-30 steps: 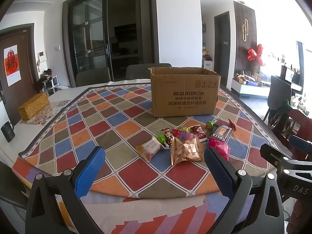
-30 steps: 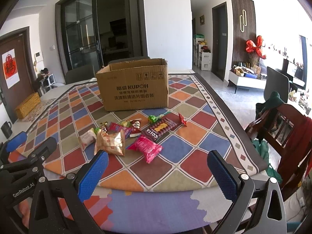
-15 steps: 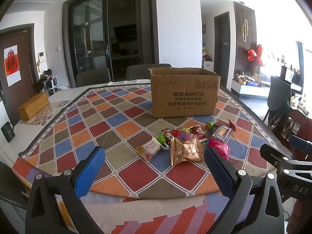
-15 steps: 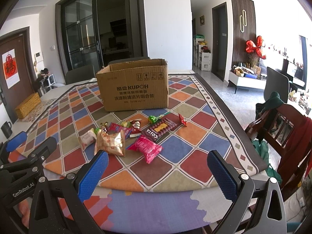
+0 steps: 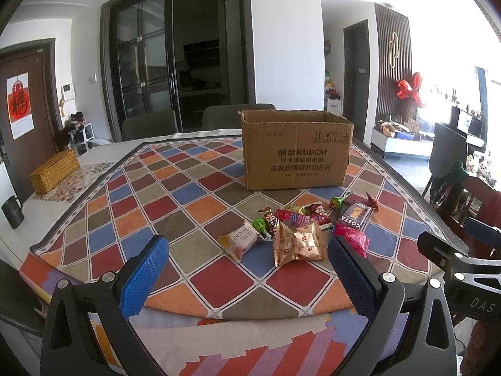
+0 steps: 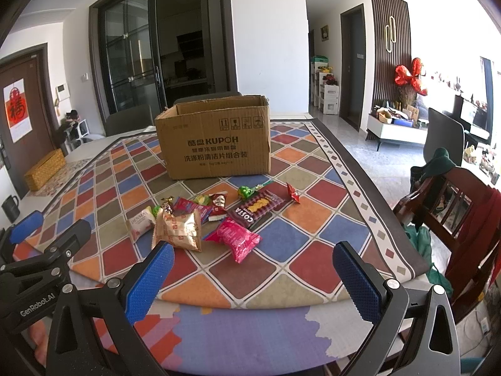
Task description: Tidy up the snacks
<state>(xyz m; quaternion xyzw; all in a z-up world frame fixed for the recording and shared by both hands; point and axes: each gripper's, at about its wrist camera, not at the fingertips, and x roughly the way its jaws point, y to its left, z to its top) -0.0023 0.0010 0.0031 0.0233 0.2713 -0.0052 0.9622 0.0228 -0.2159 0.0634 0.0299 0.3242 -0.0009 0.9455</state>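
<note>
A pile of snack packets lies on the checked tablecloth: a gold bag [image 5: 297, 242] [image 6: 178, 228], a white DENMA packet [image 5: 241, 239] [image 6: 141, 221], a pink bag [image 5: 352, 241] [image 6: 236, 241], a dark COSTA packet [image 5: 353, 215] [image 6: 258, 208], and small candies. An open cardboard box [image 5: 296, 153] [image 6: 214, 139] stands behind them. My left gripper [image 5: 247, 275] is open and empty, short of the pile. My right gripper [image 6: 253, 282] is open and empty, also short of the pile.
A woven yellow box [image 5: 53, 170] and a dark mug [image 5: 12, 211] sit at the table's left side. Grey chairs [image 5: 147, 123] stand behind the table. A wooden chair [image 6: 451, 206] with clothes stands at the right.
</note>
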